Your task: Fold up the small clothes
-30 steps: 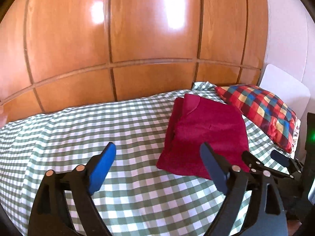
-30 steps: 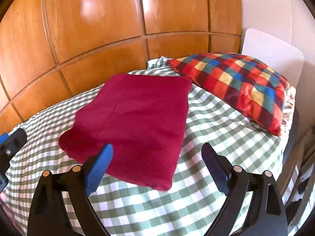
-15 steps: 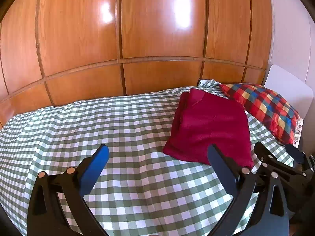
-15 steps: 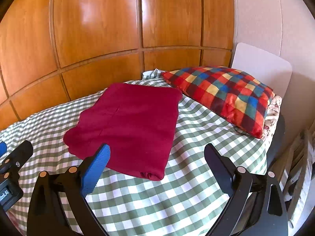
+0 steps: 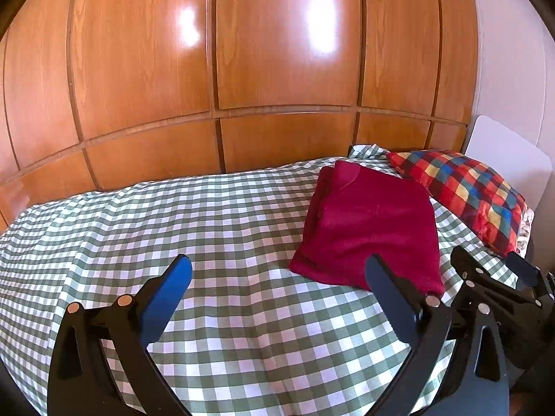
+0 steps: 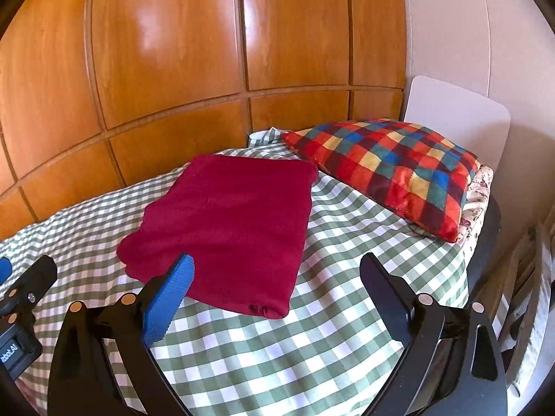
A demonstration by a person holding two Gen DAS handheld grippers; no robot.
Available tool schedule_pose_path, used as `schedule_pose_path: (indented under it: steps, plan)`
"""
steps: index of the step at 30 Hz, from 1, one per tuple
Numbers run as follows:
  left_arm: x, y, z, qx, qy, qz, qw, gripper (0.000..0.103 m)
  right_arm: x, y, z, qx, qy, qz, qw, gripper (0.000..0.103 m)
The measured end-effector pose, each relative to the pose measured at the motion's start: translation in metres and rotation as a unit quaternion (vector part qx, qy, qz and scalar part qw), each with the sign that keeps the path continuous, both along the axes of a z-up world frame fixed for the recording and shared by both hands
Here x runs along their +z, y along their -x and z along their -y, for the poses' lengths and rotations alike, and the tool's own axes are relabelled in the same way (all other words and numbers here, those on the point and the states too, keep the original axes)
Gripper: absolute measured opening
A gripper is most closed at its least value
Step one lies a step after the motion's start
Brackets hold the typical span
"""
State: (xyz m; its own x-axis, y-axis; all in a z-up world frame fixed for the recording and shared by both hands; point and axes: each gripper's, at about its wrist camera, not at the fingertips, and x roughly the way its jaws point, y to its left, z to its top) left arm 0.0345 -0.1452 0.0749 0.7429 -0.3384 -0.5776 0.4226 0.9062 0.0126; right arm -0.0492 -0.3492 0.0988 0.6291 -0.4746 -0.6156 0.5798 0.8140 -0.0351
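Right wrist view: the folded red cloth (image 6: 229, 228) lies on the bed (image 6: 347, 329) just ahead of the right gripper (image 6: 275, 270).
Both grippers are open and empty; the left gripper (image 5: 277, 274) has the cloth further off, to its right, long axis running away toward the pillow (image 6: 392, 170).

between and ahead of the left tongs (image 5: 277, 274) lies bare checked bedcover (image 5: 208, 228), open all the way to the wooden wall panels (image 5: 277, 69) that close off the far side. right of the left tongs, the folded red garment (image 5: 371, 228) lies flat, and just beside them the right tongs (image 6: 275, 272) crowd that side. ahead of the right tongs the garment covers the near-left ground; a free strip of bedcover runs between it and the checked pillow (image 6: 392, 170), which blocks the far right before the white headboard (image 6: 461, 114).
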Motion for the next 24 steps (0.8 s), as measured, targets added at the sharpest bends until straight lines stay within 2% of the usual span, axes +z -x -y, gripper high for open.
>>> schedule_pose_path:
  steps: [24]
  plan:
    - [0.016,0.006,-0.006,0.007,0.007,0.022,0.9997,0.100,0.002,-0.003,-0.008,0.007,0.004,0.005,1.000,0.095]
